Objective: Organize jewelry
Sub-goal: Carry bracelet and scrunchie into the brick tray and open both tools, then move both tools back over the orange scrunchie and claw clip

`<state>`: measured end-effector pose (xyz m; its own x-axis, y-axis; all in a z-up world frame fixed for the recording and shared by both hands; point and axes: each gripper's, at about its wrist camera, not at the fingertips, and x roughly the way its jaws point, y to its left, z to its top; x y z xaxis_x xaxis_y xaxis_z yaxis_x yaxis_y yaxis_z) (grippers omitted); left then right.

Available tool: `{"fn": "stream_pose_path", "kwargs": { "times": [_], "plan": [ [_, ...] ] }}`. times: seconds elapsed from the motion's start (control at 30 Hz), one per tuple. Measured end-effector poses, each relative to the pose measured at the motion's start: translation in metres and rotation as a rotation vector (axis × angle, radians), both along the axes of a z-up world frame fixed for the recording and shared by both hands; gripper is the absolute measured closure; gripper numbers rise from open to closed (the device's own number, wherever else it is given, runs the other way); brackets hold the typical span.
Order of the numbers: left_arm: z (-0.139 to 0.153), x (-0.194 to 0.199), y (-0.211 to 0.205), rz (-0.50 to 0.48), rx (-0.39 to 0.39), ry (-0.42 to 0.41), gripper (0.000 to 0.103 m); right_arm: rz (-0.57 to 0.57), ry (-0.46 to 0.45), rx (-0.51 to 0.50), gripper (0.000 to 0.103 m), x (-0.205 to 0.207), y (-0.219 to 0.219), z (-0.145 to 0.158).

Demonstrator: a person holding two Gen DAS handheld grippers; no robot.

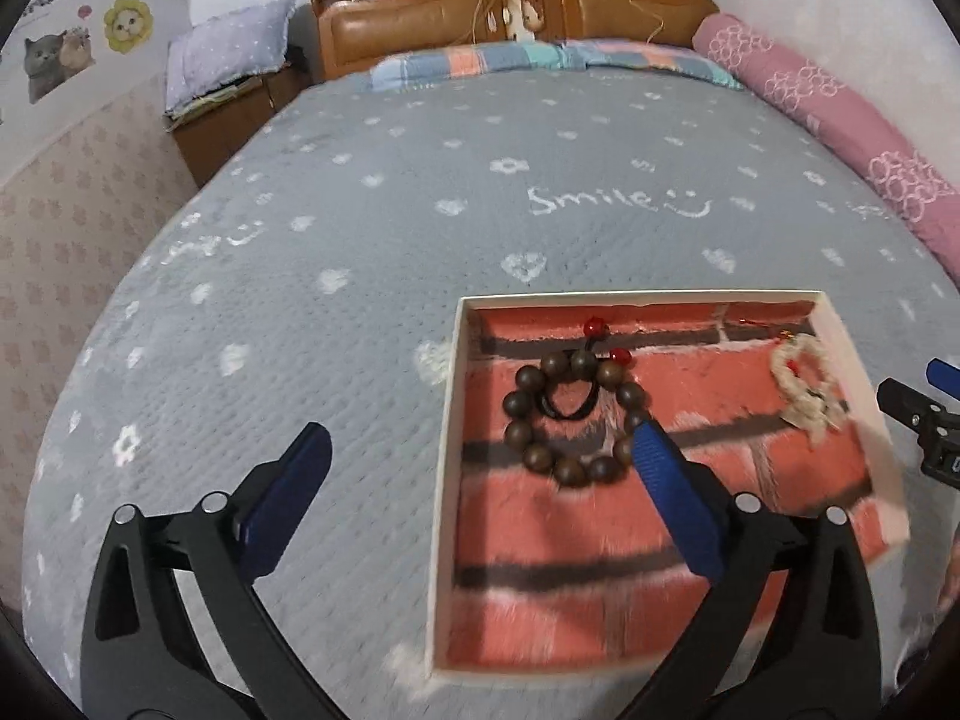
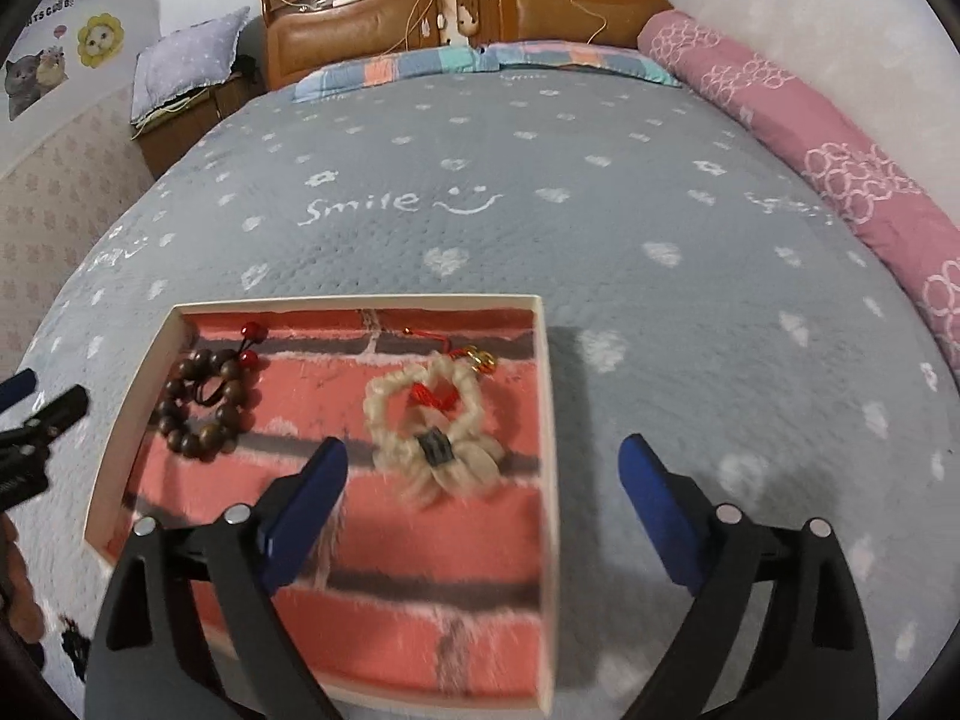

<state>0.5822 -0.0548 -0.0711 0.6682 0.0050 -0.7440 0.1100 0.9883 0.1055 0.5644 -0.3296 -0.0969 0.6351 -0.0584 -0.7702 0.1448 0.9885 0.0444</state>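
A shallow white box (image 1: 447, 432) with a red brick-pattern lining lies on the bed; it also shows in the right wrist view (image 2: 549, 420). In it lie a dark wooden bead bracelet (image 1: 528, 453) (image 2: 180, 438) with red beads at the left and a cream woven knot ornament (image 1: 807, 396) (image 2: 432, 420) with red cord at the right. My left gripper (image 1: 480, 450) is open and empty, straddling the box's left wall just before the bracelet. My right gripper (image 2: 483, 462) is open and empty, straddling the box's right wall near the ornament.
The box sits on a grey quilted bedspread (image 1: 360, 228) printed with "Smile". A rolled pink blanket (image 2: 810, 138) runs along the right edge. A wooden headboard (image 1: 510, 6) and a bedside cabinet with a pillow (image 1: 228, 60) stand at the back.
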Motion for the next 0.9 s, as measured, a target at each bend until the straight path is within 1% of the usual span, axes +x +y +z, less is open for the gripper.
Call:
{"fn": "stream_pose_path", "kwargs": {
  "times": [0.13, 0.23, 0.37, 0.53, 0.63, 0.77, 0.83, 0.9],
  "plan": [
    [0.016, -0.039, 0.009, -0.009, -0.009, -0.014, 0.005, -0.009, -0.003, -0.001, 0.012, -0.029, -0.008, 0.011],
    [0.026, -0.063, 0.020, -0.015, -0.037, -0.016, 0.005, -0.003, -0.016, -0.003, 0.012, -0.056, -0.011, 0.019],
    [0.039, -0.102, 0.028, -0.020, -0.087, -0.036, 0.005, 0.003, -0.063, -0.027, 0.011, -0.097, -0.015, 0.032],
    [0.044, -0.140, 0.026, -0.027, -0.082, -0.071, 0.005, -0.001, -0.104, -0.053, 0.011, -0.139, -0.018, 0.039],
    [0.041, -0.161, 0.026, -0.034, -0.088, -0.081, 0.005, 0.002, -0.132, -0.077, 0.011, -0.162, -0.017, 0.040],
    [0.028, -0.190, 0.021, -0.037, -0.074, -0.080, 0.005, 0.012, -0.183, -0.131, 0.011, -0.198, -0.014, 0.038],
    [0.023, -0.200, 0.021, -0.039, -0.085, -0.075, 0.005, 0.022, -0.199, -0.156, 0.011, -0.212, -0.011, 0.035],
    [0.016, -0.211, 0.021, -0.030, -0.102, -0.063, 0.005, 0.029, -0.203, -0.160, 0.011, -0.222, -0.011, 0.032]
  ]
}}
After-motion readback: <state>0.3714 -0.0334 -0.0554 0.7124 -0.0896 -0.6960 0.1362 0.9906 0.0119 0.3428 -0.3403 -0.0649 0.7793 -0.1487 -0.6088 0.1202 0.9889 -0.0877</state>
